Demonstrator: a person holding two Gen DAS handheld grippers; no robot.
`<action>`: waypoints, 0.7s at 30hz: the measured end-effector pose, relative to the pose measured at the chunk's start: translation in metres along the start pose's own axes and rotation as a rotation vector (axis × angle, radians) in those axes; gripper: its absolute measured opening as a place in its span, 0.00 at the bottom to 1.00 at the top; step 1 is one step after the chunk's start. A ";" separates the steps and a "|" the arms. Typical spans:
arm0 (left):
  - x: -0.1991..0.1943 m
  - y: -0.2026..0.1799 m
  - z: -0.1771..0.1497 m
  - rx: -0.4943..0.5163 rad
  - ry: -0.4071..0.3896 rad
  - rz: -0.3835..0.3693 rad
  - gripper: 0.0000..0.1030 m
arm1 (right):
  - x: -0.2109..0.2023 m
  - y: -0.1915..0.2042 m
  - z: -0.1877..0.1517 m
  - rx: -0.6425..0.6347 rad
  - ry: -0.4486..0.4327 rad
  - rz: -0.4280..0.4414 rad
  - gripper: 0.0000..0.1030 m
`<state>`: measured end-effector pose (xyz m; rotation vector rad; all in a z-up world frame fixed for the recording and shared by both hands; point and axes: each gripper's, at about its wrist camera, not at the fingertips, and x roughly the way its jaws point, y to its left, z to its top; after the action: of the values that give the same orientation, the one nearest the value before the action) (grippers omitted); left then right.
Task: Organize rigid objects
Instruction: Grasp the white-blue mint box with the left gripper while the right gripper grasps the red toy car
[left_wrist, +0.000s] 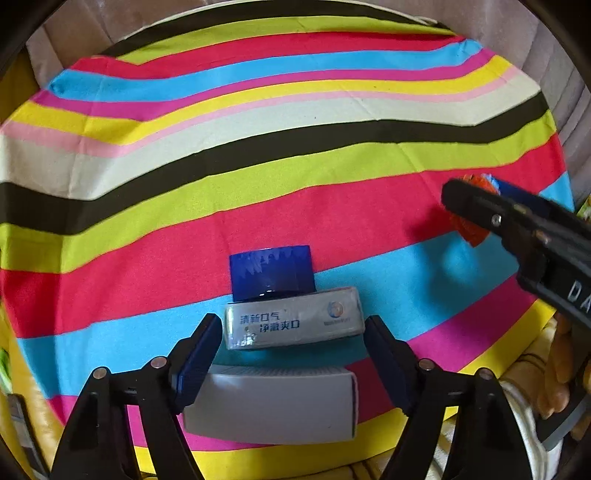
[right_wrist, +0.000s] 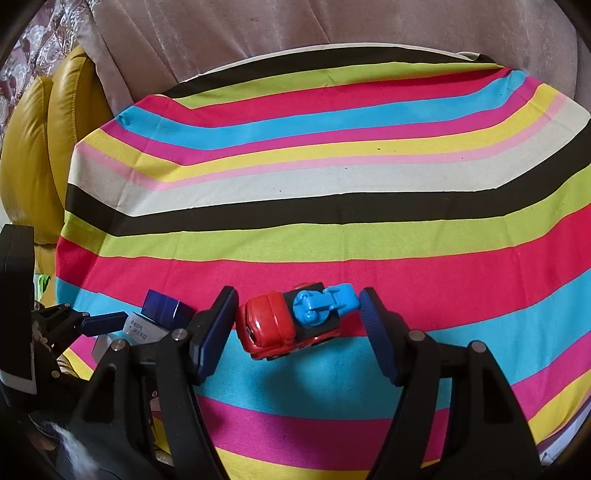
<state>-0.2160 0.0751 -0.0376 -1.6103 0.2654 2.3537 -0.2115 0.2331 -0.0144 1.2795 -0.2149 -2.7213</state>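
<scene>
Striped cloth (left_wrist: 295, 177) covered surface. Left gripper (left_wrist: 291, 354) jaws apart, white box (left_wrist: 273, 406) low between fingers, not clamped. Printed box (left_wrist: 295, 323) just ahead of fingertips, blue cap (left_wrist: 271, 271) touching its far edge. Right gripper (right_wrist: 299, 325) jaws apart around red toy car (right_wrist: 284, 325) with blue top; contact with pads unclear.

Bright, sharp views; strong fisheye edge warping.
</scene>
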 end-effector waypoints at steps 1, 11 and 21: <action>0.000 0.001 0.000 -0.011 0.000 -0.009 0.81 | 0.000 0.000 -0.001 -0.003 0.000 0.000 0.69; -0.005 -0.001 -0.004 -0.052 -0.019 -0.030 0.72 | -0.010 0.004 -0.005 -0.026 -0.018 -0.037 0.69; -0.022 -0.003 -0.011 -0.066 -0.089 -0.052 0.72 | -0.027 0.007 -0.014 -0.045 -0.041 -0.088 0.69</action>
<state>-0.1983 0.0722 -0.0214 -1.5171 0.1274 2.4108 -0.1832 0.2299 -0.0014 1.2505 -0.1027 -2.8105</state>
